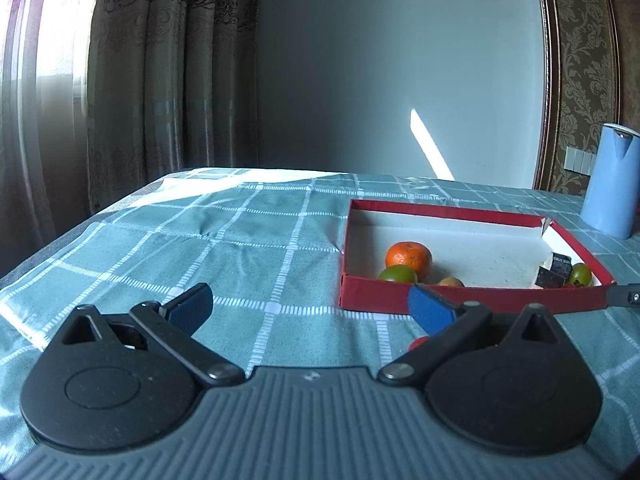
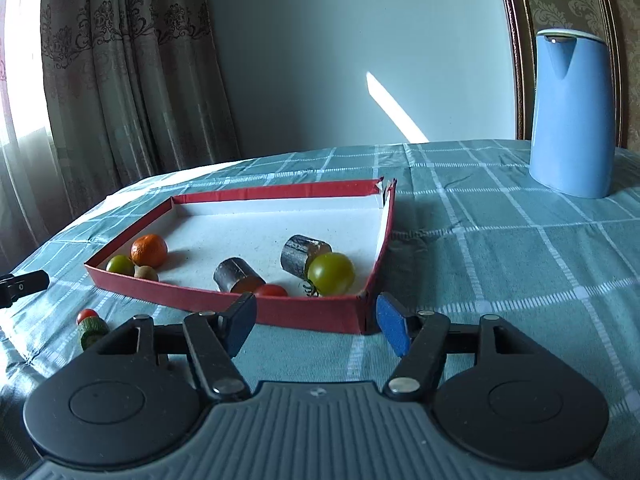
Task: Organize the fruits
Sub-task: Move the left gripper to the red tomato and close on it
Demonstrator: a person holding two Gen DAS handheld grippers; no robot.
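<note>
A red box with a white floor lies on the table. It holds an orange tangerine, a small green fruit, a brown fruit, two dark cylinders, a large green tomato and a red tomato. A small red tomato and a green piece lie on the cloth outside, left of the box. My right gripper is open and empty just before the box's front wall. My left gripper is open and empty, left of the box; the tangerine shows inside.
A tall blue kettle stands at the back right on the teal checked tablecloth. Curtains hang at the left beyond the table edge. A grey wall is behind. The other gripper's tip shows at the left edge of the right wrist view.
</note>
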